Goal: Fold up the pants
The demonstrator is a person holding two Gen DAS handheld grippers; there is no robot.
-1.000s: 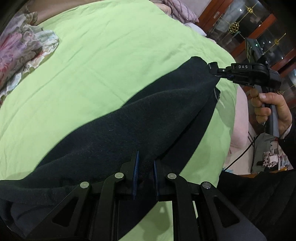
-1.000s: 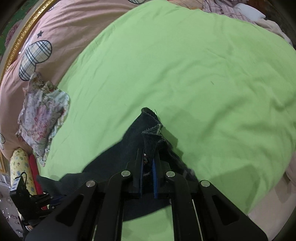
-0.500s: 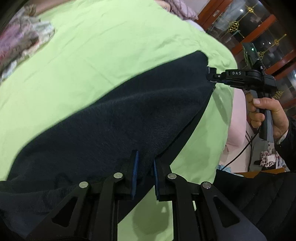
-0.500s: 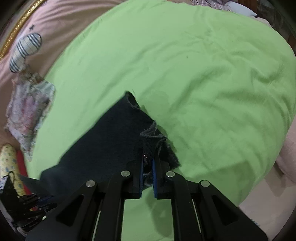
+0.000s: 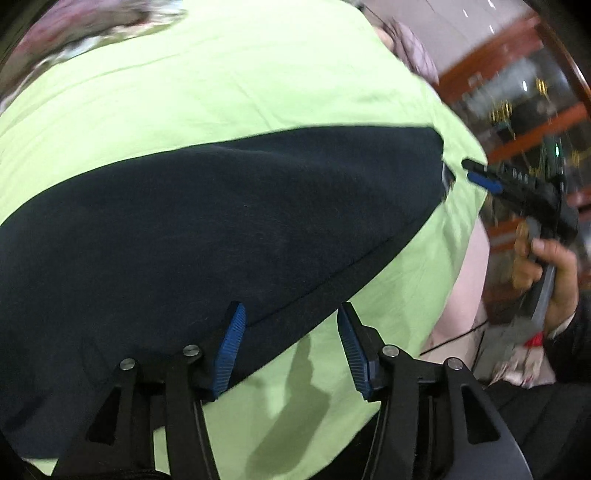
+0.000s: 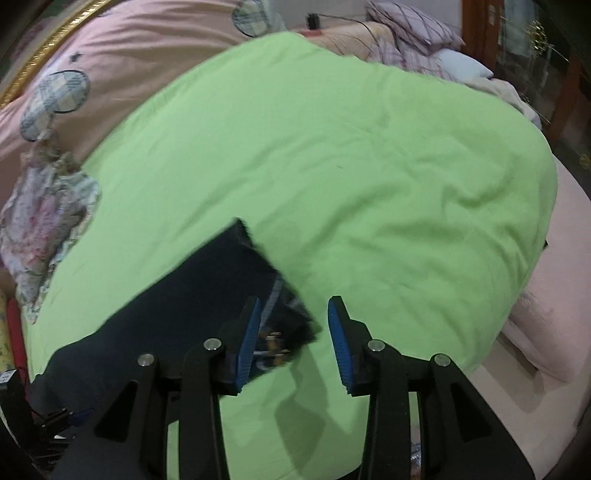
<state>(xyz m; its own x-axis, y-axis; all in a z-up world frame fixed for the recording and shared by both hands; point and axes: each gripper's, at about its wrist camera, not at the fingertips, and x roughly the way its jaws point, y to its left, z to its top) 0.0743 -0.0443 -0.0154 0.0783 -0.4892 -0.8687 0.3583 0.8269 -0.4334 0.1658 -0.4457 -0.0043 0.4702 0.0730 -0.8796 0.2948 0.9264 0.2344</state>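
Observation:
Dark navy pants (image 5: 221,229) lie flat across a green sheet (image 5: 221,81) on the bed. My left gripper (image 5: 288,343) is open just above their near edge, its left pad over the cloth. My right gripper (image 6: 293,332) is open at the other end of the pants (image 6: 184,302), over the hem corner. It also shows in the left wrist view (image 5: 480,177), just off the far end of the pants, held in a hand.
A floral cloth (image 6: 44,210) lies at the left edge of the green sheet (image 6: 351,166). A pink bedcover (image 6: 122,62) and pillows (image 6: 413,33) lie behind. A wooden glass cabinet (image 5: 517,92) stands beyond the bed.
Both grippers were shut on the pants and held them stretched above the sheet. Now both have opened and let go, and the pants lie flat on the sheet.

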